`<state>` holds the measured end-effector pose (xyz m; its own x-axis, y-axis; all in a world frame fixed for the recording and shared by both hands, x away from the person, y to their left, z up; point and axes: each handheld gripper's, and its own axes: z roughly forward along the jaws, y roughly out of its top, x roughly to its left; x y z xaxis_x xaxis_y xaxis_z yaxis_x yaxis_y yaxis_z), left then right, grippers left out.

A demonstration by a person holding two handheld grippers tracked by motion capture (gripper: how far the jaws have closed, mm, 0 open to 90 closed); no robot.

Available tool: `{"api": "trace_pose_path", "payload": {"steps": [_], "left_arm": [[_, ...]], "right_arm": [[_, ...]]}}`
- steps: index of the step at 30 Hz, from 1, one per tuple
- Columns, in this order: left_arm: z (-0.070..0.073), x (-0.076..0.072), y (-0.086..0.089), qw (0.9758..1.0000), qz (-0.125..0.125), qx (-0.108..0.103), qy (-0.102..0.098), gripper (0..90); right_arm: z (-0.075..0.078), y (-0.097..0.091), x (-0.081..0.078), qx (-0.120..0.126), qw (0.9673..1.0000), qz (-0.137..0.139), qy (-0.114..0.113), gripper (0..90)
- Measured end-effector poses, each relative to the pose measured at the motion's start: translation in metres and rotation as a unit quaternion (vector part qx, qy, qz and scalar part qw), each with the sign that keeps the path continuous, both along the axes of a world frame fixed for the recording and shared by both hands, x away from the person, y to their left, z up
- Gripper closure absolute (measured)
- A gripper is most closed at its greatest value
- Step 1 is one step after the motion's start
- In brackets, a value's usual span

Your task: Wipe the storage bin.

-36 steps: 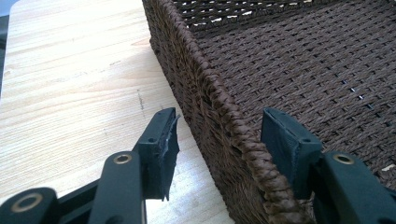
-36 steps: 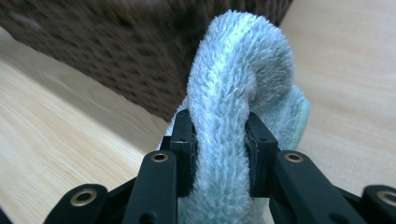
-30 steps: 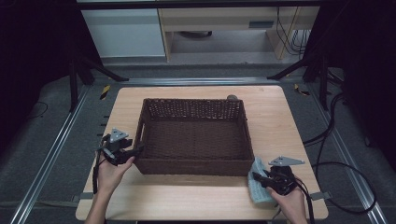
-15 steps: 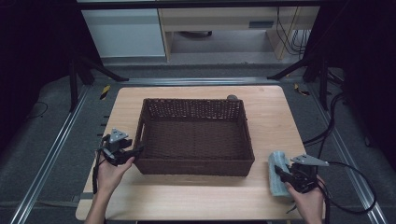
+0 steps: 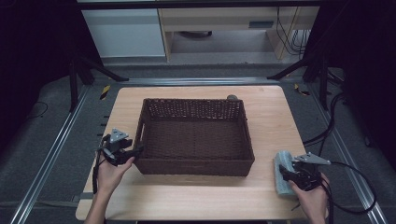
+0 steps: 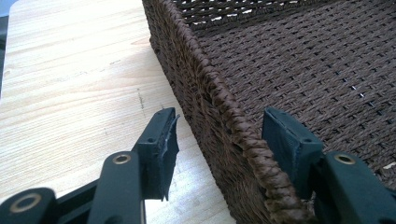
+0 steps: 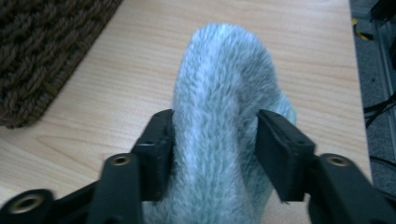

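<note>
Right gripper (image 7: 212, 140) jaws just opening, releasing grey fuzzy sock (image 7: 222, 121) onto table (image 5: 271, 121). Left gripper (image 6: 219, 140) open astride wicker basket (image 5: 196, 135) wall. Next, probably: withdraw right clear.

Each hand carried a black two-fingered tool: the left gripper (image 5: 136, 152) and right gripper (image 5: 283, 172) both wore a grey three-cornered plate on top and trailed black cable. Brass-coloured screws sat in the fingers' (image 6: 161, 151) arms. Forearms were bare.

A dark brown woven basket (image 5: 195, 135); beside it a pale grey-green fuzzy cloth (image 5: 282, 172) on the light wood-grain tabletop (image 5: 271, 116).
</note>
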<state>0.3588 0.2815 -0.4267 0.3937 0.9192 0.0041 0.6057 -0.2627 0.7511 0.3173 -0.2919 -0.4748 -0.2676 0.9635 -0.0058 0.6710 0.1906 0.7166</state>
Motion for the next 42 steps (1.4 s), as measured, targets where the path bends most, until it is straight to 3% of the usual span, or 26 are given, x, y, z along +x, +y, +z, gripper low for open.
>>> {"api": "trace_pose_path", "payload": {"steps": [3, 8, 11, 15, 19, 23, 32, 42], "left_arm": [[0.000, 0.000, 0.000, 1.0000, 0.000, -0.002, -0.002, 46.6], [0.002, -0.002, 0.000, 0.9999, -0.004, -0.012, -0.007, 47.4], [0.004, -0.003, 0.000, 0.9997, -0.006, -0.018, -0.013, 49.3], [0.006, -0.005, 0.000, 0.9997, -0.010, -0.018, -0.012, 54.8], [0.007, -0.006, 0.001, 0.9996, -0.013, -0.025, -0.008, 58.8], [0.006, -0.006, -0.001, 0.9995, -0.015, -0.026, -0.004, 63.5], [0.004, -0.005, -0.002, 0.9996, -0.016, -0.022, -0.003, 66.0], [0.004, 0.004, -0.004, 0.9997, -0.014, -0.021, -0.004, 67.1]], "right_arm": [[0.006, 0.000, -0.002, 0.004, 0.9997, -0.003, -0.022, 38.7], [0.028, 0.003, -0.005, 0.018, 0.9963, -0.010, -0.083, 37.4], [0.048, 0.012, -0.008, 0.054, 0.9919, 0.012, -0.114, 39.8], [0.069, 0.031, -0.009, 0.080, 0.9867, 0.052, -0.131, 47.6], [0.081, 0.054, -0.005, 0.099, 0.9824, 0.090, -0.131, 51.0], [0.075, 0.071, 0.010, 0.116, 0.9809, 0.110, -0.110, 56.5], [0.055, 0.090, 0.031, 0.110, 0.9825, 0.135, -0.067, 69.0], [0.054, 0.091, 0.040, 0.112, 0.9829, 0.128, -0.071, 70.6]]}}
